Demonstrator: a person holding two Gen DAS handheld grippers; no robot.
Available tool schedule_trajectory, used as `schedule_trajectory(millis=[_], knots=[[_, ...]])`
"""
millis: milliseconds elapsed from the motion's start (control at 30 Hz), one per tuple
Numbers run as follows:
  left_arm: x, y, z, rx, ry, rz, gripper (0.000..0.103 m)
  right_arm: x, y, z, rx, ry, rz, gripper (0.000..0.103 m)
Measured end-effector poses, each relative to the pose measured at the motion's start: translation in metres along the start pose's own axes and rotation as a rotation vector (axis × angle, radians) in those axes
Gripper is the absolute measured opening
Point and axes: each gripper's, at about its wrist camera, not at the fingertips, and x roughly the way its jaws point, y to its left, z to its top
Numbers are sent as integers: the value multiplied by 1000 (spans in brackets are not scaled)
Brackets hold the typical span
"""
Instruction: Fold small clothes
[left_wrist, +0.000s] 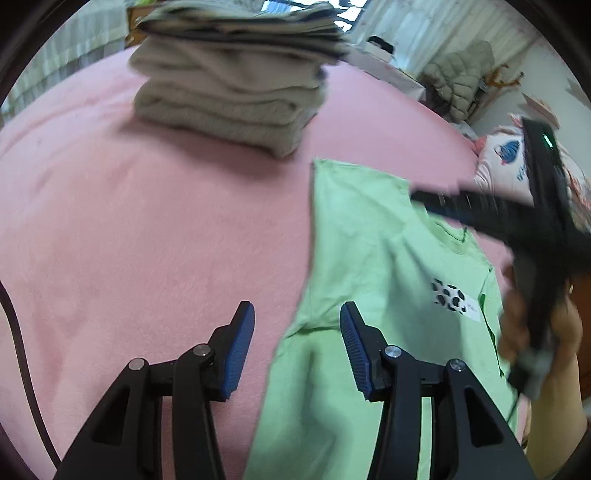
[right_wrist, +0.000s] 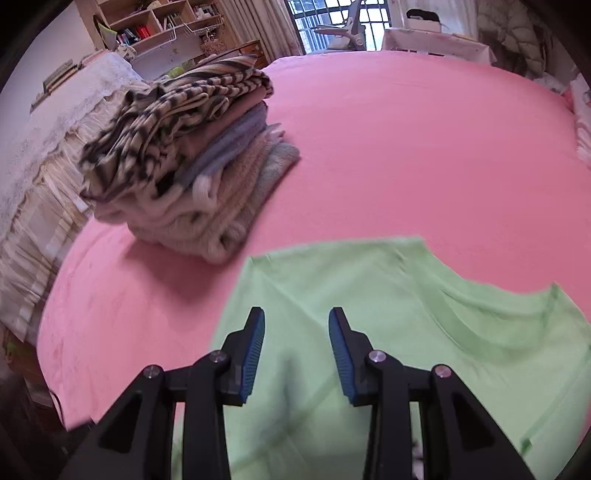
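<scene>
left wrist view: the left gripper (left_wrist: 297, 317) hangs with its blue pads apart and nothing between them, over the left edge of the green shirt (left_wrist: 373, 258), which lies flat on the pink bedcover (left_wrist: 147, 221). a stack of folded clothes (left_wrist: 232, 99) sits ahead and a little to its left. to its right, a hand (left_wrist: 539, 332) holds the right gripper above the shirt.

right wrist view: the right gripper (right_wrist: 296, 325) also has its pads apart and empty, above the green shirt (right_wrist: 406, 314). the stack of folded clothes (right_wrist: 184, 166) lies ahead to its left.
</scene>
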Motion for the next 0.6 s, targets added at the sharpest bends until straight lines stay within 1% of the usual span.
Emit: schedule_trajectory(millis=[133,267,333,400,500,600], knots=[[11,-26,-1,72,-2,-15,48,-31,-11,-49,-2,14,-48,36],[28,-46,-12,142,56,8,48,-50,-27,-104,65,42,-82,36],[33,-49,-26,185,100,22,48,-63,-34,-135,102,62,-111,36],[30,-52,-41,227,117,48,48,-73,-39,-162,134,87,-125,36],[18,-47,-65,289,140,69,48,-91,-41,-205,179,120,-139,36],[0,-41,-93,349,171,64,48,-108,-35,-243,214,147,-156,36]])
